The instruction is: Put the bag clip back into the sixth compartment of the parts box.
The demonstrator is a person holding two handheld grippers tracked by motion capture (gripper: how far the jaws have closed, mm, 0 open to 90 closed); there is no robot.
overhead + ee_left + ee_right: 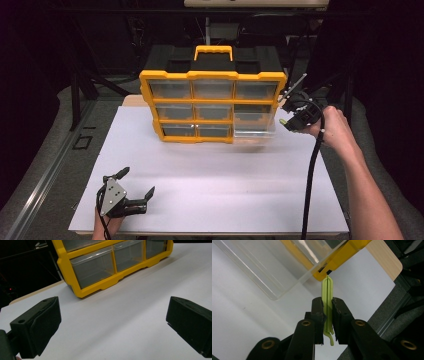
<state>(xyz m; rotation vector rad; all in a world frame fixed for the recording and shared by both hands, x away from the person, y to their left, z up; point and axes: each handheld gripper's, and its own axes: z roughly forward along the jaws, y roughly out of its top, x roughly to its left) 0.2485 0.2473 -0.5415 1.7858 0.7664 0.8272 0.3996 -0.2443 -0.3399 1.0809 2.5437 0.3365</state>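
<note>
Down at the near left, the left gripper [136,184] rests low over the white table [210,190], jaws spread wide, gripping nothing. The yellow organizer [212,106] stands beyond, its lower right clear drawer [255,127] pulled out. At the organizer's right side, the right gripper [286,110] pinches a slim green clip [327,293].

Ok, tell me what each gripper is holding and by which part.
The right gripper is shut on a thin green clip, clamped across its lower half, with the upper end sticking out. The left gripper is open over the table and holds nothing.
</note>
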